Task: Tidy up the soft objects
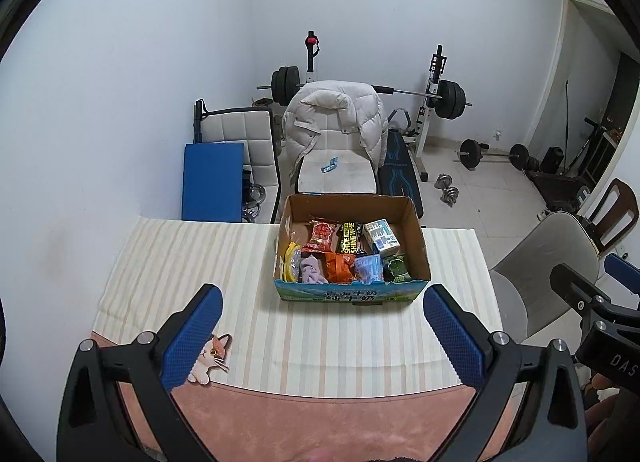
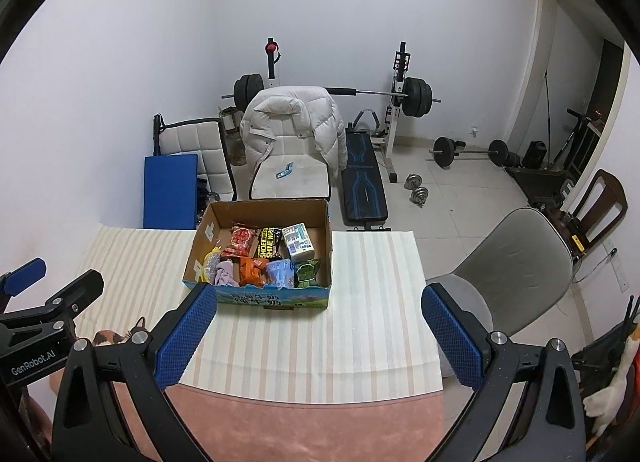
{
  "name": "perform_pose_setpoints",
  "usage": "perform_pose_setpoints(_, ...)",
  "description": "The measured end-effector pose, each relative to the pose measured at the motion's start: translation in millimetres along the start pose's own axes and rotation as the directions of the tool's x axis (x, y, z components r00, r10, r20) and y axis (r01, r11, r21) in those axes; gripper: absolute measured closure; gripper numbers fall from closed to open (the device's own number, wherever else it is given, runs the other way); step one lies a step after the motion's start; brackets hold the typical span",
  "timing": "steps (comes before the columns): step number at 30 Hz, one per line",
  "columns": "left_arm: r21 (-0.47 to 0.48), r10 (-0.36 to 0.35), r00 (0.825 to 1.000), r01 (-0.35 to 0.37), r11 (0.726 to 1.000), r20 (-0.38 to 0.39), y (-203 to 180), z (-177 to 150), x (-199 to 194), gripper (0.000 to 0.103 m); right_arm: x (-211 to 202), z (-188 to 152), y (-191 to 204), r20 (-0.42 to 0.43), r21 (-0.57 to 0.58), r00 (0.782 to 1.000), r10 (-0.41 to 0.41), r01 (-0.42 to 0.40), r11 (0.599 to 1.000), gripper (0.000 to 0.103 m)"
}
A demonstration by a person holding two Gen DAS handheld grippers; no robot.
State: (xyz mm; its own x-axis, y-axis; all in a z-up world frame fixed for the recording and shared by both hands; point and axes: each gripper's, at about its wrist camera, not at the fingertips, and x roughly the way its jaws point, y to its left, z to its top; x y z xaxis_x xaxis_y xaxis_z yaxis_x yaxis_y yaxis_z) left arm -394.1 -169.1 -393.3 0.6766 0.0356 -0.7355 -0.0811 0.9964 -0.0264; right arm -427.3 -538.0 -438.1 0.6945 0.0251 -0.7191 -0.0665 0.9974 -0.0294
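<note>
All the soft packets [image 1: 344, 254] lie inside the box [image 1: 416, 240], none on the mat [image 1: 200, 262] beside it. Both the left gripper [image 1: 320, 336] and right gripper [image 2: 316, 336] hang short of the box, fingers spread wide, holding nothing. This fits either packets waiting to be unloaded or a box just filled, so no next move can be judged.

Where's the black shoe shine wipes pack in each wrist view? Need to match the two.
Left wrist: shoe shine wipes pack sits right of picture centre, in the back row of the cardboard box, between a red packet and a white-and-blue carton.
Right wrist: same pack, left of picture centre, same neighbours.
Shared landmark: the white puffer jacket draped on the chair behind the box.
</note>
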Motion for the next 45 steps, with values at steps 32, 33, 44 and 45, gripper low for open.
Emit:
perform_pose_setpoints(32, -0.016, 0.013, 1.000, -0.013, 1.000, 0.018, 1, 11, -7, 0.000, -11, 10, -1, 0.015, 0.000, 1.000, 0.006, -0.006, 1.000, 0.000)
perform_pose_setpoints(33, -0.015, 0.014, 1.000, -0.013, 1.000, 0.017, 1, 10, -7, 0.000, -11, 10, 0, 0.017, -0.002, 1.000, 0.006, -0.006, 1.000, 0.000)
perform_pose_setpoints(44, -0.017, 0.016, 1.000, -0.016, 1.000, 0.021, 1, 11, -7, 0.000, -12, 12, 0, 0.025, -0.009, 1.000, 0.009, -0.009, 1.000, 0.000)
perform_pose_setpoints(45, -0.019, 0.019, 1.000, -0.019, 1.000, 0.022, 1, 11, -7, 0.000, -11, 12, 0, 0.026, -0.011, 1.000, 0.010, -0.010, 1.000, 0.000)
